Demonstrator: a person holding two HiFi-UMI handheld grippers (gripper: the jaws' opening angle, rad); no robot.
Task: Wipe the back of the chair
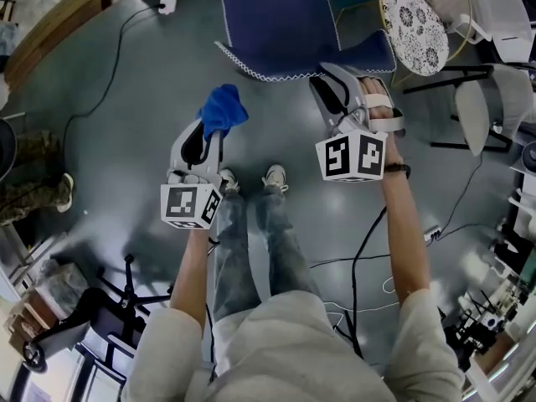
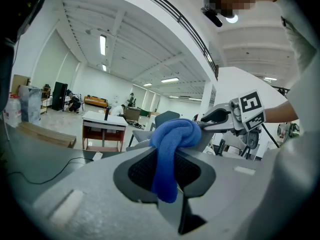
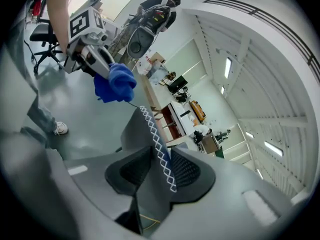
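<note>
Head view: chair (image 1: 280, 23), dark blue with a white zigzag trim, stood at 12 o'clock on the grey floor (image 1: 126, 124). Left claw (image 1: 216, 132) sat left of centre, its tips pointing to 12 o'clock and clamped on a bunched blue cloth (image 1: 223, 110). The cloth lay near the chair's lower left corner, at about 7 o'clock from it and apart from it. Right claw (image 1: 339, 86) was at 1 o'clock from centre, its tips at the chair's lower right edge.

Left gripper view: left claw (image 2: 169, 156) was closed on the cloth (image 2: 172, 139), which bulged above the pads and hung down between them. Right claw (image 2: 212, 118) showed at 2 o'clock from the cloth.

Right gripper view: right claw (image 3: 162, 166) stood with jaws apart, gripping nothing. The chair (image 3: 132, 129) edge with its trim (image 3: 157, 144) ran between the pads. Left claw (image 3: 95, 56) and cloth (image 3: 115, 84) were at 11 o'clock, apart from the chair.
</note>
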